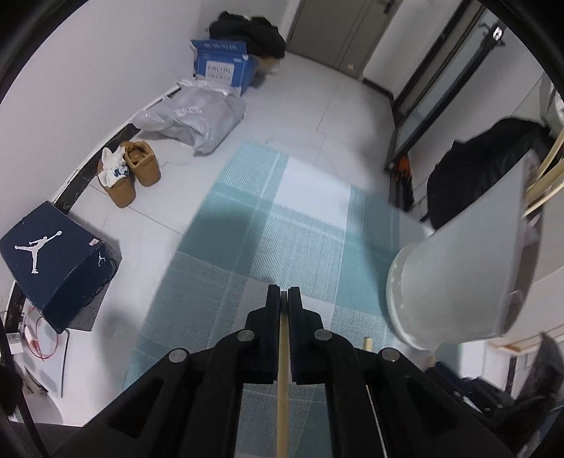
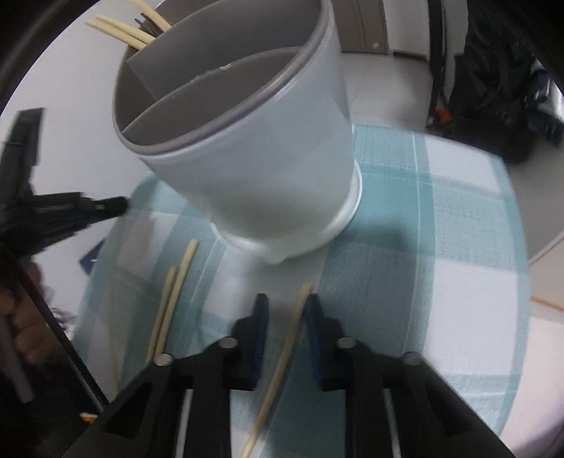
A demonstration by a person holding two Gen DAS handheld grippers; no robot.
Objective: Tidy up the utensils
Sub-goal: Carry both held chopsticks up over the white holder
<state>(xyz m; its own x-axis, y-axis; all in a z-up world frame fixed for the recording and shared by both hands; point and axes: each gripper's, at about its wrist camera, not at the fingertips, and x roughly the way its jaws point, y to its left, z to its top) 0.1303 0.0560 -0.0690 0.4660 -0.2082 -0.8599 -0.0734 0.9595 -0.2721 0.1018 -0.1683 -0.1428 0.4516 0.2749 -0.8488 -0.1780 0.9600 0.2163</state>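
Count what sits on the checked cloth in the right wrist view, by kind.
Chopsticks: 3
Utensil holder: 1
Total: 4

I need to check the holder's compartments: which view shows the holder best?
The right wrist view: the holder sits centre frame, its rim, dividers and chopsticks visible. The left wrist view catches only its outer wall at the right edge.

L claw (image 1: 284, 294) clamped tight; R claw (image 2: 284, 304) jaws apart, both angled steeply down.
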